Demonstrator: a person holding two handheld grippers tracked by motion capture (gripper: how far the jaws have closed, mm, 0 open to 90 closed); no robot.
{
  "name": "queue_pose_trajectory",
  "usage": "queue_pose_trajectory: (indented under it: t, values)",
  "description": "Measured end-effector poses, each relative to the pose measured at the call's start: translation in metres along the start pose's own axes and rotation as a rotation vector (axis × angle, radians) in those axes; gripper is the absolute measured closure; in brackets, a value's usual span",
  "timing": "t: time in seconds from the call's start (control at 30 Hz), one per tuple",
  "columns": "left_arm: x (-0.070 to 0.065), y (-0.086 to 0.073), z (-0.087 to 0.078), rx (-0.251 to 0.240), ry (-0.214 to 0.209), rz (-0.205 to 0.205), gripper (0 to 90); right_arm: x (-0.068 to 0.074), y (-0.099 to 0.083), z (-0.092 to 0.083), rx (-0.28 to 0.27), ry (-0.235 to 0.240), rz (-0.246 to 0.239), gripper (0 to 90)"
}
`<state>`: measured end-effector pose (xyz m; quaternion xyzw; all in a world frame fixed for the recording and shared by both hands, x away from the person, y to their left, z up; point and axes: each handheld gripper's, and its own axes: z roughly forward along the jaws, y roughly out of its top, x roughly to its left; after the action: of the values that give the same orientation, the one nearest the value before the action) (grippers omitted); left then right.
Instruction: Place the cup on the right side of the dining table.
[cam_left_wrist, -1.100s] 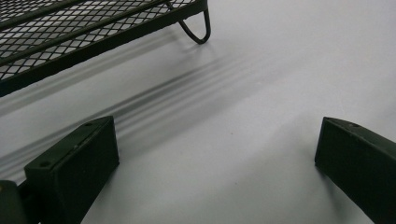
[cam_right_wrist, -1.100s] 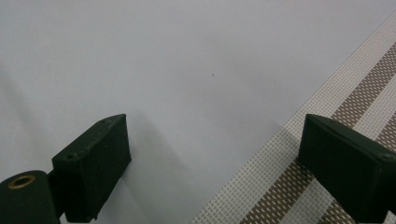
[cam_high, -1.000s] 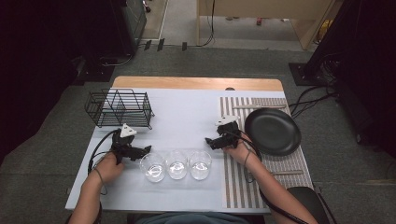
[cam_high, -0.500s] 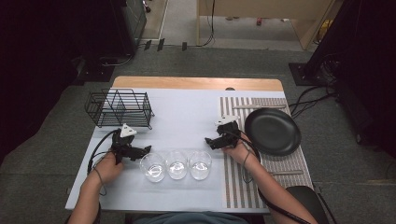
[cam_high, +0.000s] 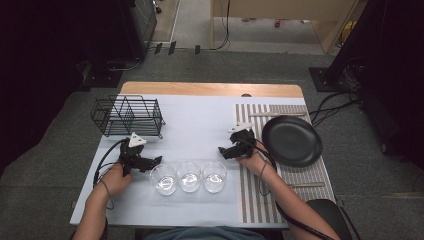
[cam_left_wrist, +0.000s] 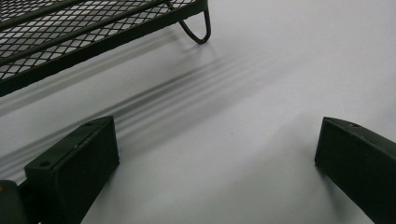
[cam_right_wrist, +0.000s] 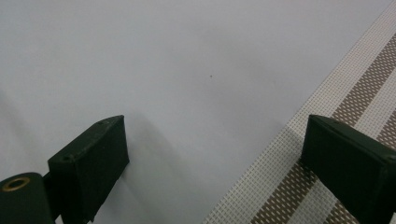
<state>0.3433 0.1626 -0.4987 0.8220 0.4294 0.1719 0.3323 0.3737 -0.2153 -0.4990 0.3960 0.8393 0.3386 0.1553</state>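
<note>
Grey carpet surrounds a tabletop covered in pale sheet, with a striped mat on its right side. Largest on it are a black wire rack at the far left and a black plate on the mat. Three empty glasses stand in a row near the front edge, apparently untouched. Flanking them, the left claw and right claw both gape released, holding nothing; no step looks begun.

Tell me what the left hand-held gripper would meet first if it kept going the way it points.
Probably the wire rack: past the open left hand-held gripper lies bare white table cover, then the rack's foot and mesh base, up and left. Depth is unclear.
</note>
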Motion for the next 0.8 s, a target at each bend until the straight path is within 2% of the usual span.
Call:
queue_pose_trajectory:
  t: [0.33, 0.63, 0.8]
  values:
    - [-0.0001, 0.0, 0.0, 0.001, 0.001, 0.001, 0.0, 0.0001, 0.0034, -0.0004, 0.022, 0.0, 0.002, 8.3]
    - [0.0001, 0.0001, 0.0001, 0.002, -0.001, -0.001, 0.0, -0.0062, 0.0065, -0.0043, 0.033, 0.03, 0.042, 8.5]
    - [0.0001, 0.0002, 0.0001, 0.002, -0.001, -0.001, 0.0, -0.0044, 0.0071, -0.0059, 0.029, 0.036, 0.032, 8.5]
